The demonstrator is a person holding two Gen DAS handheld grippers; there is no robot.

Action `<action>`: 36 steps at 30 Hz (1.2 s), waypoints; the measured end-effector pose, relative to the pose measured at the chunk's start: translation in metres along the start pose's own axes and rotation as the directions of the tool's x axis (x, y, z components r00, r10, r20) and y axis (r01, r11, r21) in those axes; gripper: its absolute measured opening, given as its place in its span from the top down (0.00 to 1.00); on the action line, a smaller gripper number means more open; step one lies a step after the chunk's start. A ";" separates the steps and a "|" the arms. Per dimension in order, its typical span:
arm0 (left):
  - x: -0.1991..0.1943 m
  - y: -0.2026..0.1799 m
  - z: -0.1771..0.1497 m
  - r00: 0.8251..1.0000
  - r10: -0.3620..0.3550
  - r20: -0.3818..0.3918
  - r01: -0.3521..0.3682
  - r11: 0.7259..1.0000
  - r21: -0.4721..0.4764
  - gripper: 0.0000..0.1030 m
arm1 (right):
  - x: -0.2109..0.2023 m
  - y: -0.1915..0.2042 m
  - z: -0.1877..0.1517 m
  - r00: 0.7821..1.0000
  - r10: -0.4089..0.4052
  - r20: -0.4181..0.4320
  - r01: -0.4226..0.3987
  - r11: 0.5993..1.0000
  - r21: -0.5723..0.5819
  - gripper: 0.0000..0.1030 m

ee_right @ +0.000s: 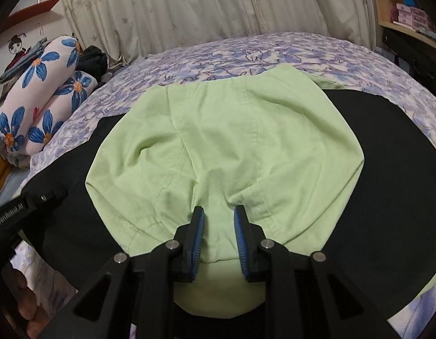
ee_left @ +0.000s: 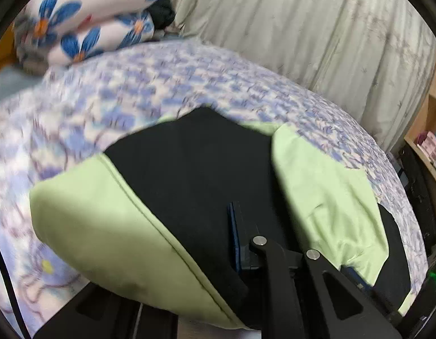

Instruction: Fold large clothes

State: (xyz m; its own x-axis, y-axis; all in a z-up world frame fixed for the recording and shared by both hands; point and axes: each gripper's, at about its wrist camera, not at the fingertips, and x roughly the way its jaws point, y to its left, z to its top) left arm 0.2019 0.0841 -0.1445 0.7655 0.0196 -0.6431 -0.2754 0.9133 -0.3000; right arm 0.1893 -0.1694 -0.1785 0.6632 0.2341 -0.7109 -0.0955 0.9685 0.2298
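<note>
Fabric of green-and-black garment (ee_right: pixel 223 130) pinched in both claws: left claw (ee_left: pixel 243 243) pressed tight, right claw (ee_right: pixel 218 234) bunching green cloth; lift evenly, fold forward.

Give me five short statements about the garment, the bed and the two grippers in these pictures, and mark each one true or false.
1. The garment is light green and black. True.
2. The right gripper has green fabric between its blue pads. True.
3. The garment lies on a wooden floor. False: it lies on a bed with a purple-flowered sheet.
4. The rolled bedding with blue flowers lies on top of the garment. False: it sits apart from it, at the left side of the bed.
5. The left gripper stands wide open with nothing near it. False: its jaws are closed and cloth drapes over them.
</note>
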 end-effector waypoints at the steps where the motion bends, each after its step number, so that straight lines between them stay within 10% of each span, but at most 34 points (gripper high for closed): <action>1: -0.007 -0.007 0.004 1.000 -0.001 0.016 0.001 1.000 0.020 0.90 | 0.000 -0.003 0.000 1.000 0.014 0.000 -0.014 1.000 0.014 0.79; 7: -0.042 -0.104 0.030 0.989 -0.104 0.102 0.077 0.969 0.233 0.91 | -0.003 -0.021 -0.001 0.995 0.103 -0.015 -0.100 0.988 0.117 0.79; 14: -0.061 -0.246 0.005 0.966 -0.253 0.055 0.192 0.842 0.504 0.91 | -0.042 -0.085 -0.010 0.960 0.280 -0.028 -0.241 0.869 0.432 0.79; 18: -0.075 -0.295 -0.037 0.938 -0.347 -0.005 0.276 0.737 0.617 0.91 | -0.119 -0.164 -0.024 0.990 0.042 0.134 -0.107 0.845 0.523 0.79; 22: -0.064 -0.331 -0.099 0.933 -0.328 -0.152 0.326 0.582 0.745 0.90 | -0.161 -0.236 -0.033 0.945 -0.272 0.179 0.101 0.768 0.633 0.79; 25: -0.039 -0.340 -0.146 0.939 -0.234 -0.253 0.339 0.498 0.798 0.89 | -0.162 -0.267 -0.040 0.930 -0.344 0.130 0.171 0.716 0.676 0.79; 30: -0.018 -0.331 -0.169 0.932 -0.171 -0.320 0.360 0.536 0.764 0.78 | -0.144 -0.282 -0.052 0.954 -0.288 0.079 0.149 0.689 0.710 0.79; 32: -0.022 -0.325 -0.164 0.916 -0.198 -0.348 0.397 0.568 0.721 0.65 | -0.139 -0.279 -0.051 0.958 -0.277 0.076 0.147 0.699 0.700 0.79; 34: -0.025 -0.320 -0.156 0.899 -0.219 -0.378 0.430 0.603 0.672 0.29 | -0.137 -0.274 -0.051 0.959 -0.270 0.082 0.140 0.709 0.691 0.79; 36: -0.036 -0.310 -0.148 0.884 -0.266 -0.385 0.461 0.633 0.621 0.26 | -0.138 -0.273 -0.050 0.960 -0.264 0.087 0.133 0.712 0.689 0.79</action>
State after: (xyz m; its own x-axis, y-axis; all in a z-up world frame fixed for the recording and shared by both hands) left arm 0.1743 -0.2603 -0.1328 0.5257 -0.3822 -0.7600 0.5402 0.8401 -0.0488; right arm 0.0867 -0.4619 -0.1769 0.7271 -0.0386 -0.6854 0.5320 0.6627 0.5271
